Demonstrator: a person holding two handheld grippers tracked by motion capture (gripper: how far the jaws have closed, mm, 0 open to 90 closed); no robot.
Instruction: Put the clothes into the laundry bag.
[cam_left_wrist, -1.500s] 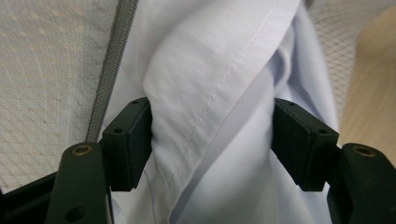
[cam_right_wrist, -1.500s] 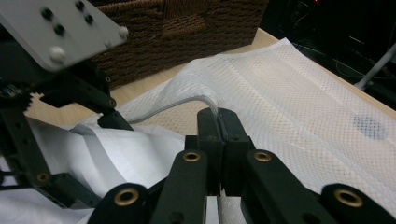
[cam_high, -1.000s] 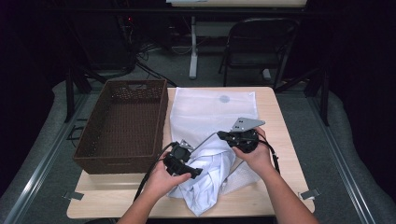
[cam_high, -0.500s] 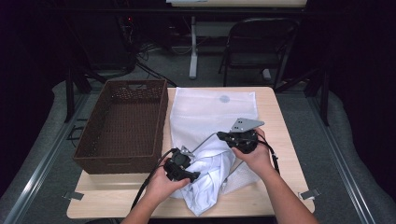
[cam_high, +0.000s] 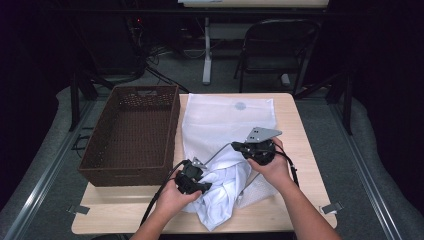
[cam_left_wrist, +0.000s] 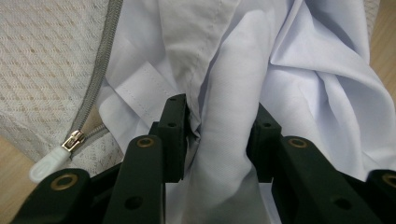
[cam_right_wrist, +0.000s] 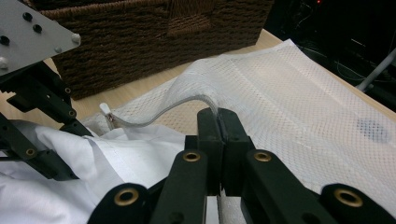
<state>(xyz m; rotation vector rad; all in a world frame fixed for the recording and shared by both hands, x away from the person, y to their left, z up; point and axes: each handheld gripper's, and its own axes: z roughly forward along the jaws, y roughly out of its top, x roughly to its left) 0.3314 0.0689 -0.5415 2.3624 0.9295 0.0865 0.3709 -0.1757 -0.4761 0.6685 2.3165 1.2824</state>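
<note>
Our left gripper squeezes a fold of the white shirt on the table's near side, and our right gripper pinches the mesh bag's zipper edge, holding it up

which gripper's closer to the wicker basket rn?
Left. The left gripper, shut on the white shirt, sits just off the near right corner of the basket. The right gripper, shut on the mesh bag edge, is farther right across the table.
</note>
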